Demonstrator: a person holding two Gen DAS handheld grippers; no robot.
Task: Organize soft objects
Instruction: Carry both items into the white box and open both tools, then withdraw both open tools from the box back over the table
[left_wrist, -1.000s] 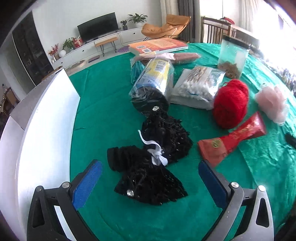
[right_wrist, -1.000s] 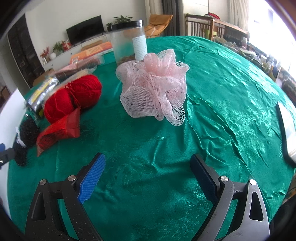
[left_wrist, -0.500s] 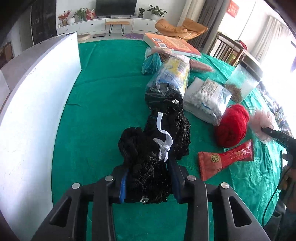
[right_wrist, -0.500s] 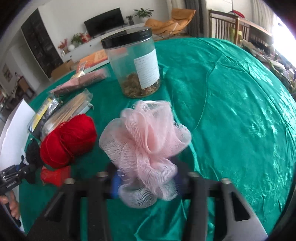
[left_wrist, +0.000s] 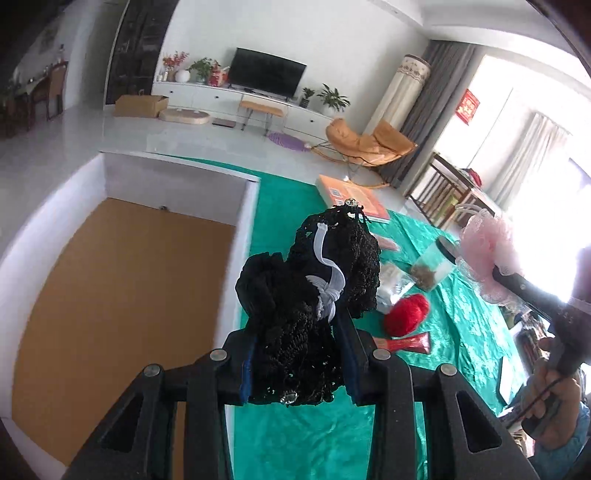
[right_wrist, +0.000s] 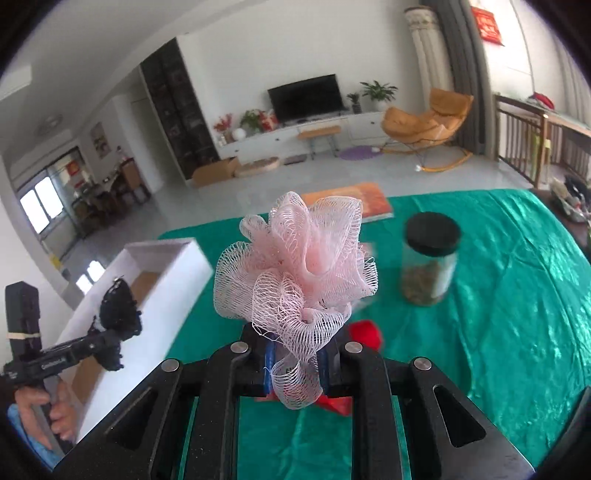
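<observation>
1. A bright living room with a black television (right_wrist: 304, 98) and an orange lounge chair (right_wrist: 424, 122) is seen behind a table draped in shiny green cloth (right_wrist: 517, 295).
2. A white open box with a brown cardboard floor (left_wrist: 122, 295) is set at the table's left edge.
3. A clear plastic jar with a black lid (right_wrist: 430, 258) is stood on the cloth, near a red yarn ball (left_wrist: 406, 314).
4. A black crocheted mesh bundle tied with white ribbon (left_wrist: 314, 295) is clamped in the left gripper (left_wrist: 299, 369) and held above the cloth beside the box.
5. A pink mesh bath pouf (right_wrist: 299, 266) is pinched between the right gripper (right_wrist: 295, 365) pads and held above the table.
</observation>
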